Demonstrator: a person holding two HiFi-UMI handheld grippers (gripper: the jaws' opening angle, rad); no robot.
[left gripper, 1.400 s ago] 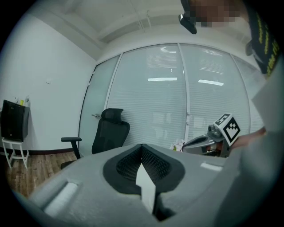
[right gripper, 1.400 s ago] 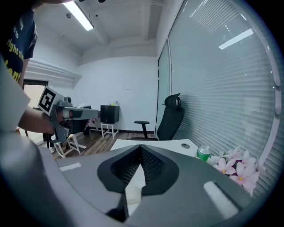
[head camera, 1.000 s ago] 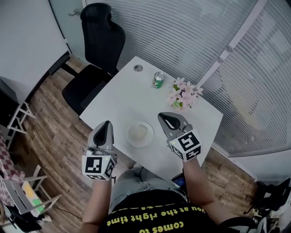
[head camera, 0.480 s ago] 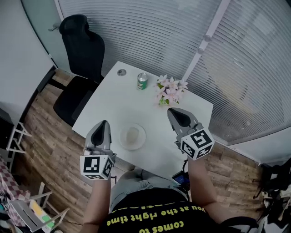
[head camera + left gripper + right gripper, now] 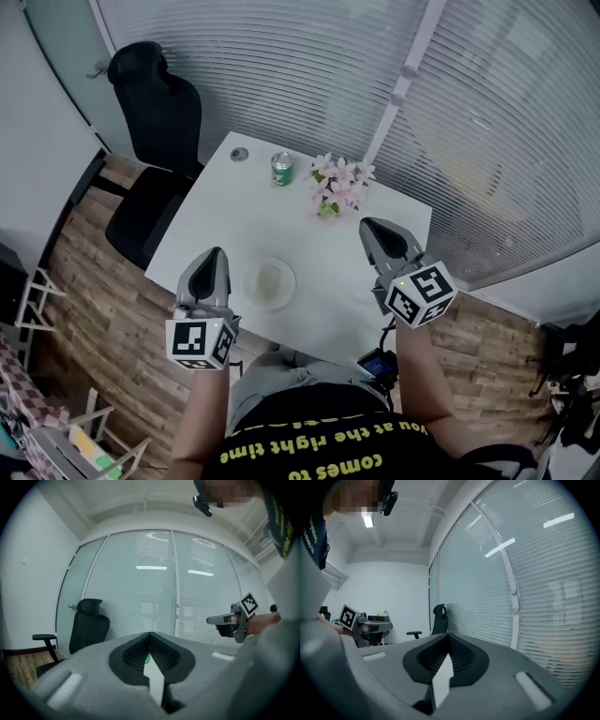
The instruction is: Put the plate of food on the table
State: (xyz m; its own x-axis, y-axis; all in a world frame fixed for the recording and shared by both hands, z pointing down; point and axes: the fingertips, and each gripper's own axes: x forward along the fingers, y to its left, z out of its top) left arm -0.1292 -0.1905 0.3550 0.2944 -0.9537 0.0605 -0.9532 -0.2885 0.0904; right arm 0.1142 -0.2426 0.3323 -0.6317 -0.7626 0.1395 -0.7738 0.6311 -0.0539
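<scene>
A white plate of pale food (image 5: 269, 283) rests on the white table (image 5: 225, 211) near its front edge, with nothing touching it. My left gripper (image 5: 212, 255) hovers to the plate's left, above the table's edge, with its jaws shut and empty. Off to the plate's right, my right gripper (image 5: 374, 228) is held high over the table's right side, also shut and empty. In the left gripper view the jaws (image 5: 150, 637) meet, and the right gripper (image 5: 226, 619) shows at the right. The right gripper view shows its own jaws (image 5: 449, 639) shut, pointing at the blinds.
A green can (image 5: 281, 170), a pink flower bunch (image 5: 334, 186) and a small round disc (image 5: 239, 153) stand at the table's far side. A black office chair (image 5: 155, 122) is at the left. Glass walls with blinds (image 5: 450, 112) lie beyond. A rack (image 5: 66, 441) stands lower left.
Both grippers have drawn apart from the plate, which stays on the table. The right gripper moved right and rose; the left shifted slightly. The head view has pulled back.
</scene>
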